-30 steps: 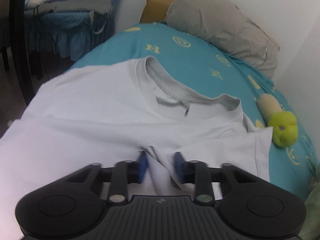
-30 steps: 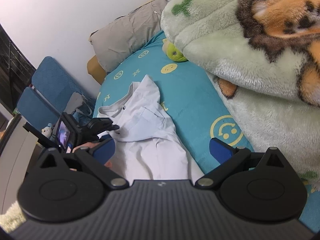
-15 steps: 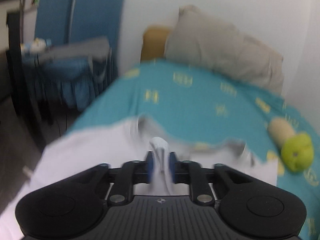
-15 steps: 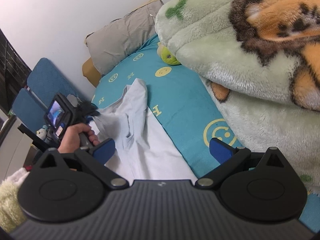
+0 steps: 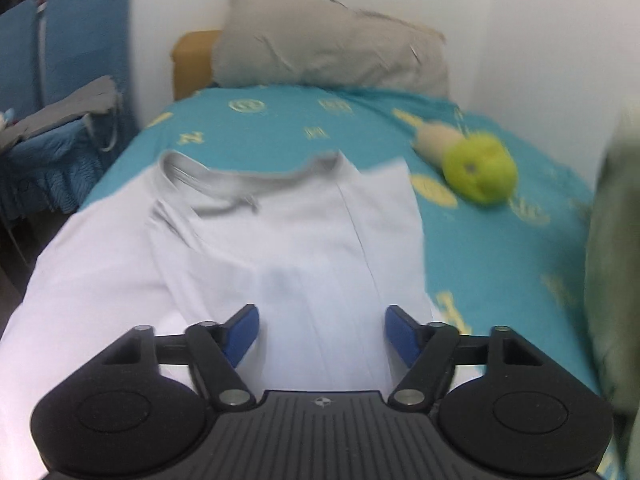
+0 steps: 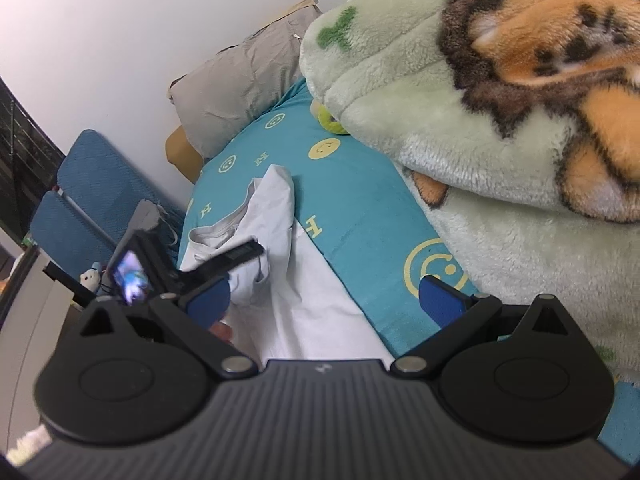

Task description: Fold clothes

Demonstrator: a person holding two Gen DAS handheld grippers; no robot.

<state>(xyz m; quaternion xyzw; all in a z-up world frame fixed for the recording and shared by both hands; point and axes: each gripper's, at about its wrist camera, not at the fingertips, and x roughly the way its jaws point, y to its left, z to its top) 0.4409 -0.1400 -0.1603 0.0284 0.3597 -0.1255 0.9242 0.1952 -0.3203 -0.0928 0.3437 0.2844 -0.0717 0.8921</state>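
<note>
A white T-shirt with a grey collar lies on the teal bed sheet, its right side folded over toward the middle. My left gripper is open and empty just above the folded part. In the right wrist view the shirt lies left of centre, and the left gripper's body hovers over it. My right gripper is open and empty, held above the shirt's lower part.
A grey pillow lies at the head of the bed. A yellow-green plush toy sits right of the shirt. A thick green fleece blanket is piled along the right side. Blue chairs stand left of the bed.
The left gripper, which had shut on a fold of the shirt and lifted it, has carried it over, let go and opened. The shirt's right side now lies folded inward.
</note>
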